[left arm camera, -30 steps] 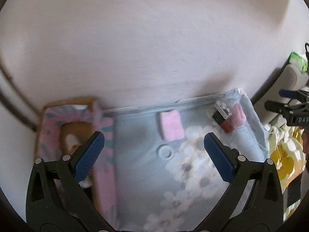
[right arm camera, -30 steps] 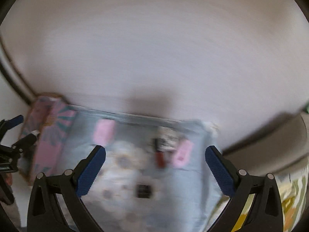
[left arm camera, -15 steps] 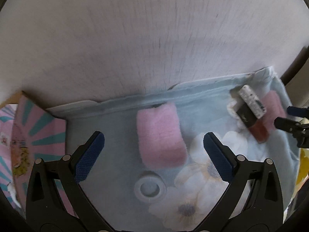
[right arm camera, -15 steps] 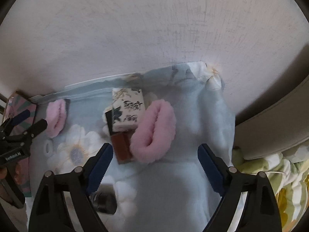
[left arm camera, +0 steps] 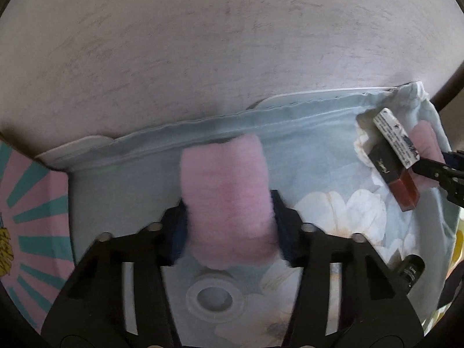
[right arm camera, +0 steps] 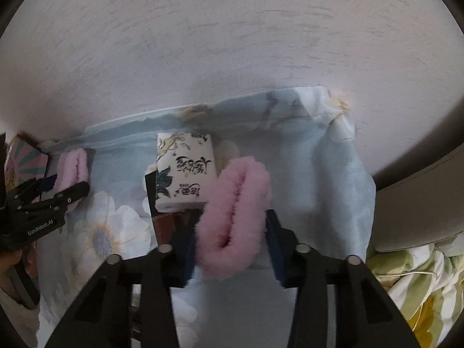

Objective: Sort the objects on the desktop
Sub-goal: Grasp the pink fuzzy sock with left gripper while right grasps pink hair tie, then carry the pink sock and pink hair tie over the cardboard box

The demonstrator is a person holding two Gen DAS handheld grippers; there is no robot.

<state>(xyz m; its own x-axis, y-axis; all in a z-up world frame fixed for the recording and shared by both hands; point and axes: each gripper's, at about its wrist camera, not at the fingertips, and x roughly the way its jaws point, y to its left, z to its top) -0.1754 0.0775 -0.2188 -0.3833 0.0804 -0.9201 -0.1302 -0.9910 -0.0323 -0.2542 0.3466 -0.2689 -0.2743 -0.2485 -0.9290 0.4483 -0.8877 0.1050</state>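
Two pink fluffy bands lie on a pale blue flowered cloth (left arm camera: pixel 333 150). My left gripper (left arm camera: pixel 229 229) is shut on one pink fluffy band (left arm camera: pixel 226 194); it also shows in the right wrist view (right arm camera: pixel 72 168). My right gripper (right arm camera: pixel 232 246) is shut on the other pink fluffy band (right arm camera: pixel 235 211), which lies next to a white tissue pack (right arm camera: pixel 185 171). In the left wrist view that second band (left arm camera: pixel 426 142) sits behind a dark red lipstick (left arm camera: pixel 397 179), and the tissue pack (left arm camera: pixel 395 142) rests on the lipstick.
A white ring (left arm camera: pixel 214 297) lies on the cloth just below the left gripper. A small black tube (left arm camera: pixel 411 269) lies at the right. A pink and teal striped box (left arm camera: pixel 32 211) stands at the left. A grey wall (left arm camera: pixel 232 58) rises behind. Yellow-green bedding (right arm camera: pixel 420 284) lies at right.
Both grippers moved forward and closed. The left now grips the left pink band, the right grips the right pink band; both were open half a second ago.
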